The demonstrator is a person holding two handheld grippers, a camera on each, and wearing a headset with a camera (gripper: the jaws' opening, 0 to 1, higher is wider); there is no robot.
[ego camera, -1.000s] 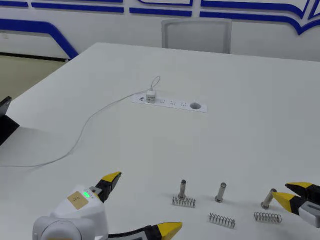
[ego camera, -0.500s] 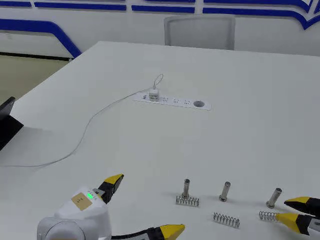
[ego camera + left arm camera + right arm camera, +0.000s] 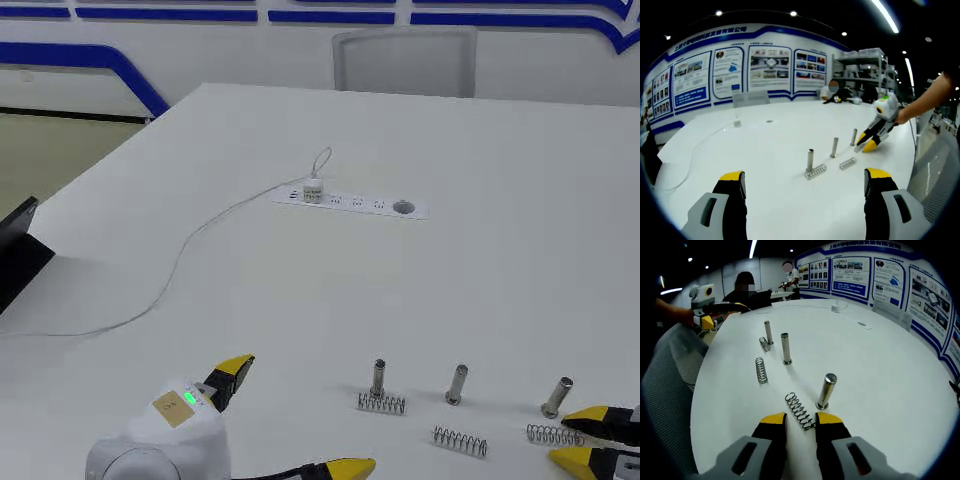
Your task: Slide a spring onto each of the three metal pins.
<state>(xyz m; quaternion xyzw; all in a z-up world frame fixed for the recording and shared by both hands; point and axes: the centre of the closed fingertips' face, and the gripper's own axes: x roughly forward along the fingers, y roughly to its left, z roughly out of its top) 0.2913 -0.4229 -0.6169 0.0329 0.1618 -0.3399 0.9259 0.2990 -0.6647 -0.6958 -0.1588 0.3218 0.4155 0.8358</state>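
The left gripper [image 3: 290,420] hovers low over the near left of the white counter [image 3: 500,250]. It is level, its yellow-tipped jaws are spread wide, and it holds nothing. In its own view the jaws frame the row of parts from one end. The right gripper [image 3: 581,437] sits at the near right edge, held by a bare forearm, and points left along the counter at the right spring [image 3: 548,435]. Its jaws are narrow but not closed. In the right gripper view the near end of that spring lies in the gap between the tips, and no clamping shows. Three metal pins stand upright in a row, well apart: the left pin [image 3: 378,375], the middle pin [image 3: 457,383] and the right pin [image 3: 560,396]. Three springs lie flat on the counter, one just in front of each pin. They are the left spring [image 3: 382,403], touching or nearly touching its pin's foot, the middle spring [image 3: 460,441], and the right spring. No pin carries a spring. Farther back lies one power strip [image 3: 352,203] with a white cable [image 3: 180,260] running off to the left. One grey chair [image 3: 405,60] stands at the far edge.
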